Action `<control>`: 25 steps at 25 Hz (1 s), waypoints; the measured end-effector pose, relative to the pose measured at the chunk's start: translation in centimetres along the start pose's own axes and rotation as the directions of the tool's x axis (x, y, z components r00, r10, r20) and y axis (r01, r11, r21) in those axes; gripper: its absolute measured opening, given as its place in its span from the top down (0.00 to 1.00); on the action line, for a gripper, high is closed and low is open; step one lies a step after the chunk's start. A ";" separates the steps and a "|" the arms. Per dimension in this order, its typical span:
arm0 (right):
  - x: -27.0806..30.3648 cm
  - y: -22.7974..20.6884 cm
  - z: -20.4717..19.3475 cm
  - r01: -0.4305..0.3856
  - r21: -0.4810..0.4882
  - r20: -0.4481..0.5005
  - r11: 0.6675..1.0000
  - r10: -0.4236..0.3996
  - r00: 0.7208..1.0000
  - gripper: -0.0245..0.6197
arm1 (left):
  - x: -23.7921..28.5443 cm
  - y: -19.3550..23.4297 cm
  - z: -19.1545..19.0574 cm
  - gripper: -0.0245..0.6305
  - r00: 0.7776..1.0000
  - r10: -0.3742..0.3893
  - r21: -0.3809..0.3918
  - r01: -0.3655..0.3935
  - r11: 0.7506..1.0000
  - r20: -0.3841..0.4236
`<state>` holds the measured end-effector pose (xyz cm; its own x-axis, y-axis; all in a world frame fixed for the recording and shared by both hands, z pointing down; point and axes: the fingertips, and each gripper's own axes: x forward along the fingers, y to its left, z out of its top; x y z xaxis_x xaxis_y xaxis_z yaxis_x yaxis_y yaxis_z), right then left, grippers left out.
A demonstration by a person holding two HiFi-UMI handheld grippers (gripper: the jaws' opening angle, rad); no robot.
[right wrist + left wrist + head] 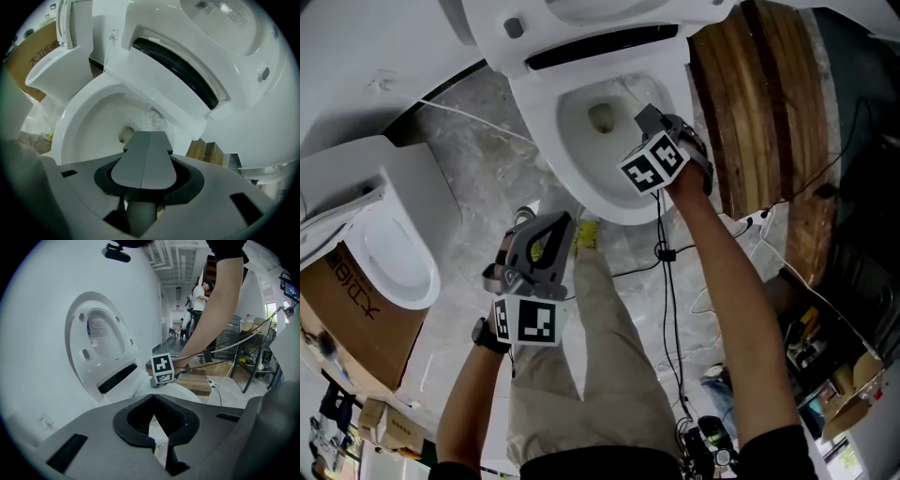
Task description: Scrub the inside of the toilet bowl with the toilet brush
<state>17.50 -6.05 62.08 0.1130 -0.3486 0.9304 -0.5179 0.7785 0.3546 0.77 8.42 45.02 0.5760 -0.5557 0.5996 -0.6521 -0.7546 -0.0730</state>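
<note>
**Brush head deep in the bowl, right fingers clamped on the handle**

In the head view the right gripper (pixel 649 120) reaches over the open toilet bowl (pixel 574 171) at upper centre, its marker cube facing up. In its own view the two fingers (pixel 140 154) are pressed flat together along a centre seam, with the grey handle of the toilet brush gripped beneath them. The white bristle head of the toilet brush (pixel 151 119) shows just past the fingertips, against the rear inner wall of the bowl and beside the drain opening (pixel 124 135).

The left gripper (pixel 558 225) hangs at centre left, over the marbled floor (pixel 478 141) in front of the bowl and well apart from the right one. Its fingers (pixel 136 416) meet at the tips with nothing between them.

The lid (pixel 101 341) stands raised. A second toilet (pixel 389 216) sits at the left edge, with a cardboard box (pixel 347 309) below it. A wooden panel (pixel 759 103) lies at the upper right.
</note>
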 end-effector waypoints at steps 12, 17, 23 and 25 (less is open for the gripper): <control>-1.1 -1.2 -3.5 0.082 -0.131 -0.098 0.988 -0.095 0.991 0.69 | -0.9 -1.3 -0.4 0.94 1.000 0.002 -0.019 -0.002 1.000 0.012; -1.6 -1.7 -4.6 0.110 -0.220 -0.148 0.969 -0.144 0.978 0.69 | -2.1 -1.0 -1.2 0.94 1.000 0.000 -0.017 0.000 1.000 -0.006; -2.9 -1.7 -6.4 0.094 -0.287 -0.225 0.953 -0.163 0.961 0.69 | -2.9 -0.3 -2.1 0.94 1.000 0.006 -0.024 -0.007 1.000 -0.021; -3.2 -1.3 -7.0 0.080 -0.323 -0.259 0.943 -0.169 0.951 0.69 | -2.9 -0.2 -2.0 0.94 1.000 0.008 -0.032 -0.008 0.999 -0.017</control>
<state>23.79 -2.27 59.35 0.4144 -0.3280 0.8489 -0.2053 0.8751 0.4383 -1.75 10.89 44.95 0.5623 -0.5552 0.6128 -0.6722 -0.7385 -0.0523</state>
